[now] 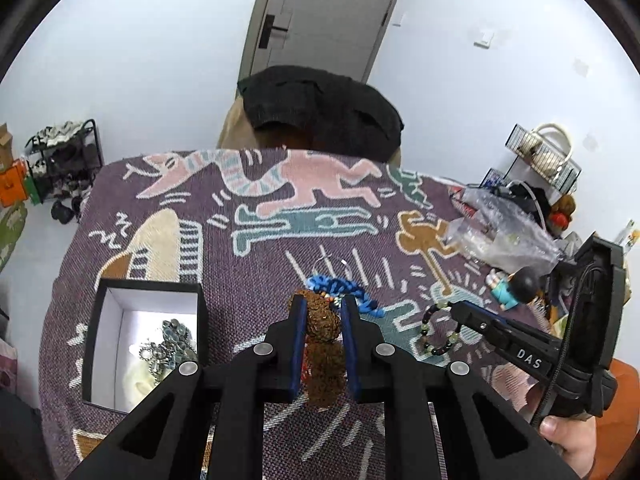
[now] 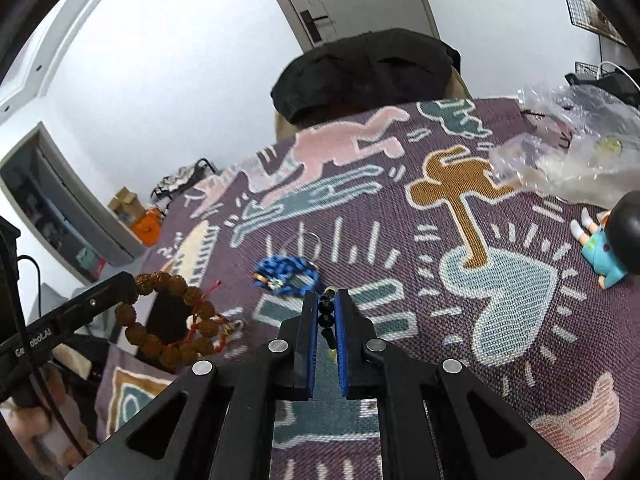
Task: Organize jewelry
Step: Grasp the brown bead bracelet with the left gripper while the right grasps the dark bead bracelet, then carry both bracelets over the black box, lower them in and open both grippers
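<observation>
- I am working over a bench (image 1: 256, 280) draped in a purple woven cloth (image 2: 400, 216) patterned with pink, teal and tan cartoon figures; pale walls and a grey door (image 1: 320, 12) are standing behind it.
- A dark garment (image 1: 324, 108) is hanging over a chair back at the far edge of the bench.
- My left hand-held gripper (image 1: 323, 308) is clamping a brown seed-bead bracelet (image 2: 172, 320), which is dangling clear of the cloth.
- My right hand-held gripper (image 2: 327, 300) is pinching, nearly closed, a bracelet of dark and pale green beads (image 1: 438, 332), also lifted off the surface.
- A blue braided cord piece (image 2: 286, 274) is lying on the cloth just beyond both sets of fingertips, with thin wire hoops (image 1: 334, 266) near it.
- An open black box (image 1: 144, 344) with a white lining is sitting near the left edge, already holding grey jewelry (image 1: 172, 344).
- Crumpled clear plastic bags (image 2: 568, 160) and a small doll figure (image 2: 608, 248) are crowding the right side.
- The middle of the cloth between the box and the blue cord is lying open.
</observation>
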A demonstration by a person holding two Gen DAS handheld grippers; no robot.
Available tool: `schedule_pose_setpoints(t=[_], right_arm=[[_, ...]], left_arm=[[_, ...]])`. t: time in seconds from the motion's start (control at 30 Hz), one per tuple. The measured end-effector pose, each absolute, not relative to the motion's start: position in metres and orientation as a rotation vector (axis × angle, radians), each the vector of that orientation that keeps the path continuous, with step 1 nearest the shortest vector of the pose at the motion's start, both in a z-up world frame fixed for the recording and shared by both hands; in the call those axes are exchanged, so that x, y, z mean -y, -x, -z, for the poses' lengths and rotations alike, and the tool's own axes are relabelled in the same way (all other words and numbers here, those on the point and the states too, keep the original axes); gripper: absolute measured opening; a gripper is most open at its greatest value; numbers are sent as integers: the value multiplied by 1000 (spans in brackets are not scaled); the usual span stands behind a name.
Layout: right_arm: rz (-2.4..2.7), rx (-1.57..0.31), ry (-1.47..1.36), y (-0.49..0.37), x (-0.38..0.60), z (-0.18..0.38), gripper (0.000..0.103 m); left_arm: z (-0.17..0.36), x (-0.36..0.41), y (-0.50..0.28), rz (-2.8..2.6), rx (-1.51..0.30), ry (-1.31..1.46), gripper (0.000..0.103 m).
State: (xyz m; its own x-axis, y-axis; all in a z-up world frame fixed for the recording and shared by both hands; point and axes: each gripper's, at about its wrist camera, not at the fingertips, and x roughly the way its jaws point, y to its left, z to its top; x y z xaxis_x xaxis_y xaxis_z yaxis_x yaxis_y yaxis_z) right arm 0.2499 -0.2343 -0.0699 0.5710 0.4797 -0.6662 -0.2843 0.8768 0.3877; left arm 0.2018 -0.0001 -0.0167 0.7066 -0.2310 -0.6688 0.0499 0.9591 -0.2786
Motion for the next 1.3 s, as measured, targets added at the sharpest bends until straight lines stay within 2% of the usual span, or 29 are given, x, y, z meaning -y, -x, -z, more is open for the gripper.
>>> schedule_pose_setpoints(t=[0.63,1.3], right_arm=[[-548,-762,-277,-228,224,27,9],[-614,-765,-226,-220,187,20,9]], left_arm=[[-52,-20,-168,204,-617,246,17],[-20,-93,-172,33,-686,285,17]])
